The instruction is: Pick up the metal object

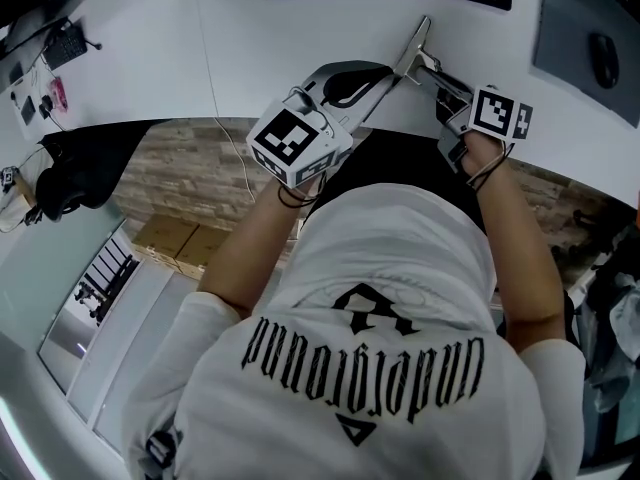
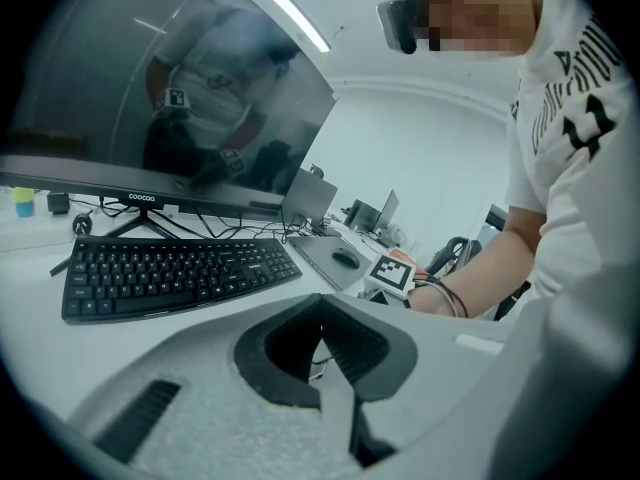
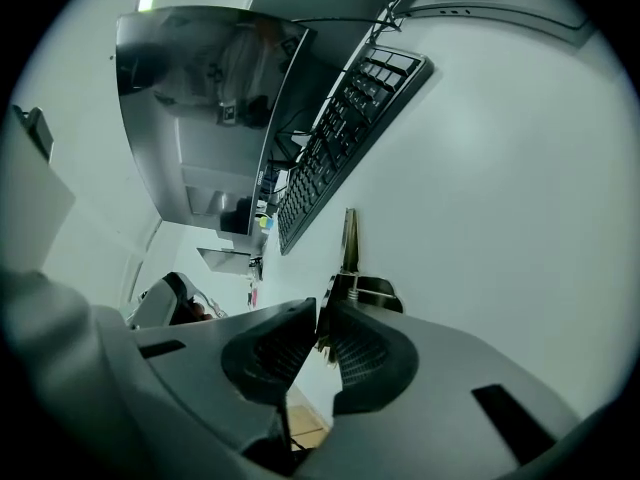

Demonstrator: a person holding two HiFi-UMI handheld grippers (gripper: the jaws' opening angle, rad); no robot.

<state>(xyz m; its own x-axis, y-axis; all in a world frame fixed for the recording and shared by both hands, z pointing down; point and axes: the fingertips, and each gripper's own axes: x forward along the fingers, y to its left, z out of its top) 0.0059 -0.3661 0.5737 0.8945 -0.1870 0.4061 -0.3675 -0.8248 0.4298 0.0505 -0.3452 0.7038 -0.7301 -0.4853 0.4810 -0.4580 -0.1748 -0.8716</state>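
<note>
Two claws meet at one slim silver metal object (image 1: 414, 48), which appears to lie on the white desk (image 1: 300, 28) just ahead of both. The right claw (image 3: 322, 313) is pinching it. Its ribbed pads (image 3: 365, 353) are closed on a thin edge of the metal, and the long blade runs straight out past the tips toward the black keyboard (image 3: 340, 133). The left claw (image 2: 322, 303) has its tips pressed together. From above they sit right against the object's near end, but its own view shows no metal past them, so I cannot tell whether it has any hold.

The step in hand looks like the lift. The right claw's bite is shallow and at one end, so the far blade will likely droop and twist in the pads. Best to hold the squeeze firm, raise straight up off the desk rather than drag, and go slowly until the far tip clears. If the piece swivels, set it down and take it deeper, nearer its middle. The left claw should steady from beside, not push.
</note>
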